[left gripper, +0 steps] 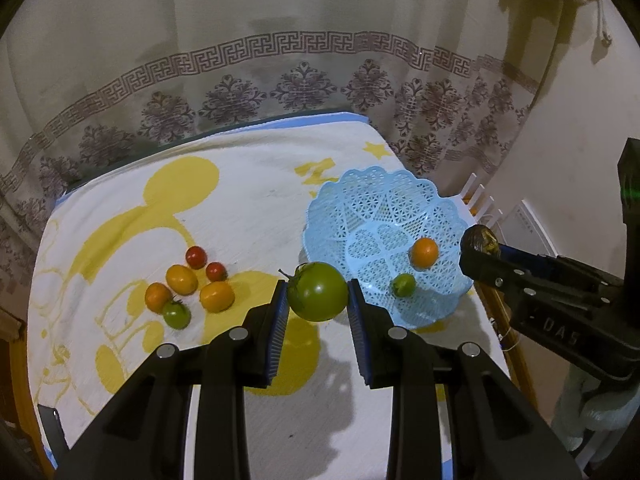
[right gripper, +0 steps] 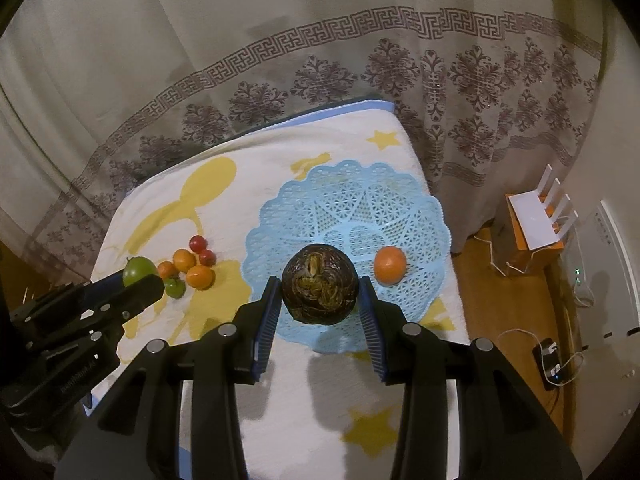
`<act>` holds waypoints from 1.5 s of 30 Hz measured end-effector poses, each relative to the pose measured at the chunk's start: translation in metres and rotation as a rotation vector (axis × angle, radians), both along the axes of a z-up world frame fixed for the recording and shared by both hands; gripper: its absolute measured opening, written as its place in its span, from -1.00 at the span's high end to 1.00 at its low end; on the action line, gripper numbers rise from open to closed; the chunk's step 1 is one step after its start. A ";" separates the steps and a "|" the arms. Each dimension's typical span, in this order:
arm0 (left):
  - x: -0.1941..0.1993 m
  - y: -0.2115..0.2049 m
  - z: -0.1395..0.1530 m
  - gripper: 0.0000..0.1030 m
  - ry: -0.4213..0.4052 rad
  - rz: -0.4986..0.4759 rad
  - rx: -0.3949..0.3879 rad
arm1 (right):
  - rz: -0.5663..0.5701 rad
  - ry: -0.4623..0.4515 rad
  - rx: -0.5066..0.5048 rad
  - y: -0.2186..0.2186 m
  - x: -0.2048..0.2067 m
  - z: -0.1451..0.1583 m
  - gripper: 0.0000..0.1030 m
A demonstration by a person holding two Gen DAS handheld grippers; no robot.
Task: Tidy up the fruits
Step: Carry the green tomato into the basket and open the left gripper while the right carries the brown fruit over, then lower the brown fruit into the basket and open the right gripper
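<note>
In the left wrist view my left gripper [left gripper: 318, 295] is shut on a large green tomato [left gripper: 318, 300], held above the cloth just left of the blue lattice basket [left gripper: 360, 178]. An orange fruit [left gripper: 424, 253] and a small green fruit [left gripper: 403, 285] lie in the basket. My right gripper [right gripper: 320, 289] is shut on a dark brown round fruit [right gripper: 319, 284] over the near part of the basket [right gripper: 348, 168], beside the orange fruit [right gripper: 390, 265]. Several small red, orange and green fruits [left gripper: 192, 286] lie grouped on the cloth at left. The right gripper [left gripper: 478, 246] also shows at the basket's right rim.
A white cloth with yellow prints [left gripper: 248, 208] covers the table. A patterned curtain [left gripper: 280, 92] hangs right behind its far edge. On the floor to the right stand a white router on an orange box [right gripper: 536, 228] and a power strip with cables [right gripper: 550, 360].
</note>
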State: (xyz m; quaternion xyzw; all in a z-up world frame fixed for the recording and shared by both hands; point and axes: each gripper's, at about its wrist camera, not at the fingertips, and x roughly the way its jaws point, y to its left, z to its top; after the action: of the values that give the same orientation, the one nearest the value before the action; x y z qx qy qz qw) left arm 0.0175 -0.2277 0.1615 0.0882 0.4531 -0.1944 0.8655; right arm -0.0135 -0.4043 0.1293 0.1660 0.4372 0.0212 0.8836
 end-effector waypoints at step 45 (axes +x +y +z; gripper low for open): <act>0.023 0.005 -0.013 -0.52 0.045 0.043 -0.025 | -0.041 0.037 -0.001 -0.006 0.018 -0.015 -0.15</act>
State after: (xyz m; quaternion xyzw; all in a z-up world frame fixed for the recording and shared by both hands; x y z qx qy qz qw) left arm 0.0403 -0.2231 0.1482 0.0630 0.4719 -0.1834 0.8601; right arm 0.0041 -0.4101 0.1145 0.1750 0.4501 -0.0002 0.8757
